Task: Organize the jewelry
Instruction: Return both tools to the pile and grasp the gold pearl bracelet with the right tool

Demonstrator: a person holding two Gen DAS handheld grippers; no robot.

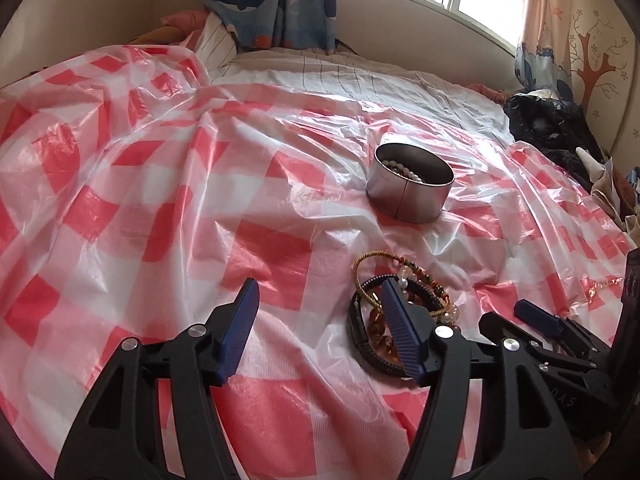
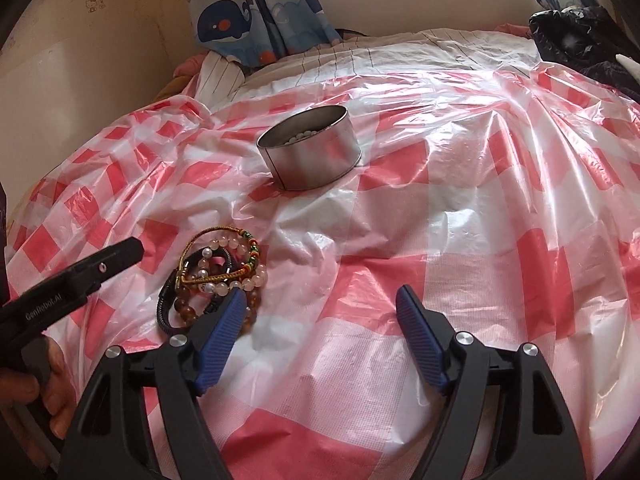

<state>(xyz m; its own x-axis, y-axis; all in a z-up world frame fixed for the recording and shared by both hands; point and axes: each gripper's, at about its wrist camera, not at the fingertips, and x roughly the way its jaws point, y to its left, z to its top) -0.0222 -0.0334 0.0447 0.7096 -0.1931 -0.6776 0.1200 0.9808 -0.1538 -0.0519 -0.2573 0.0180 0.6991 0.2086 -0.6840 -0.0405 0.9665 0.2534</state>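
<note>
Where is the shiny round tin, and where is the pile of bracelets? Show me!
Tin (image 2: 316, 156): right wrist view, on its curved metal side wall.
Pile of bracelets (image 2: 218, 276): right wrist view, on the pale beads in the middle.

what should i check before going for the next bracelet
1. Left gripper open, nothing between its jaws: ok.
2. Right gripper open and empty: ok.
3. Bracelet pile in view, lying on the checked plastic sheet: ok.
4. Bracelets separate enough to take one: not ok, they overlap.
5. Metal tin upright, lid off, beads already inside: ok.
6. Room left in the tin: cannot tell.
</note>
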